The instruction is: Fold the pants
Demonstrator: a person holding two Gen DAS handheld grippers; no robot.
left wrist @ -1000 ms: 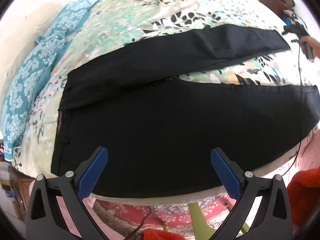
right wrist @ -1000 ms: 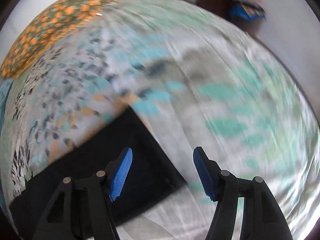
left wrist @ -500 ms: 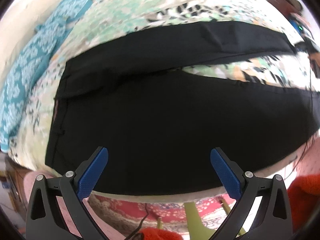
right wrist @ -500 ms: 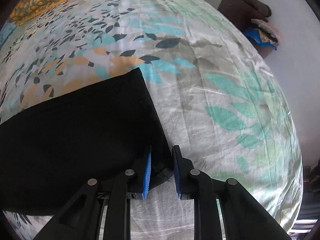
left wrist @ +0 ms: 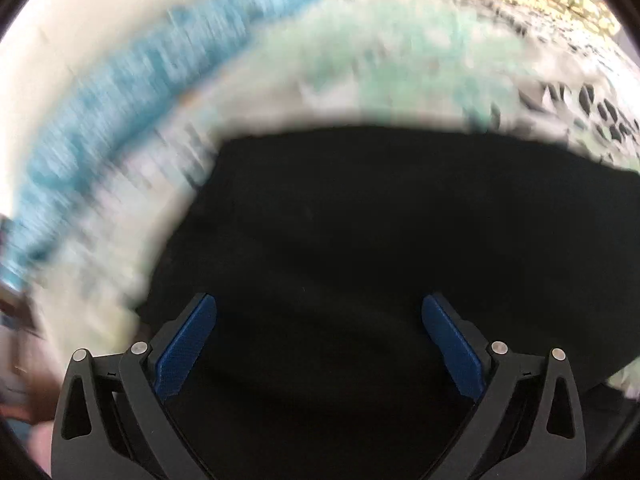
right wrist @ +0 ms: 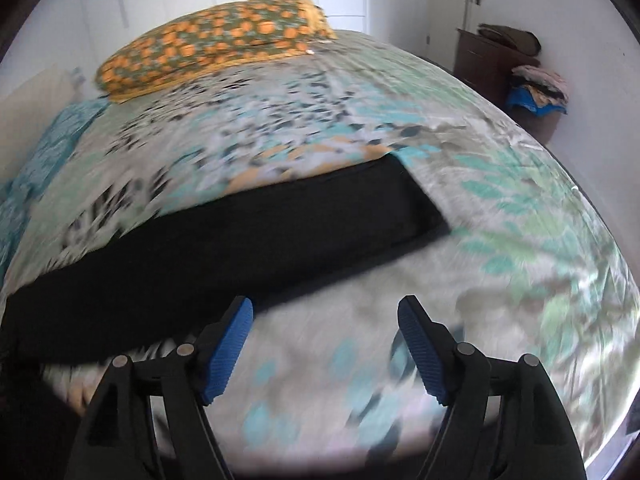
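the bed (right wrist: pixel 500 216) fills both views, its sheet printed with teal, green and orange leaves and blurred by motion in most of the left wrist view. the pants (left wrist: pixel 400 248) – black – spread over the middle and lower part of the left wrist view, reaching past the right edge of the frame. in the right wrist view the pants (right wrist: pixel 248 236) lie as a long dark band running from the lower left edge up to a squared end right of centre, flat on the sheet. an orange-and-green pillow (right wrist: pixel 216 44) sits at the top of the right wrist view; a blue patterned cloth (left wrist: pixel 132 92) runs along the upper left of the left wrist view. a dark cabinet (right wrist: pixel 492 60) with piled clothes stands at the upper right of the right wrist view.

the left tool (left wrist: pixel 319 350) is spread wide above the black cloth, its blue pads gripping nothing. the right tool (right wrist: pixel 325 346) is also spread wide – over bare sheet at lower centre, with the pants' edge just above its left pad.
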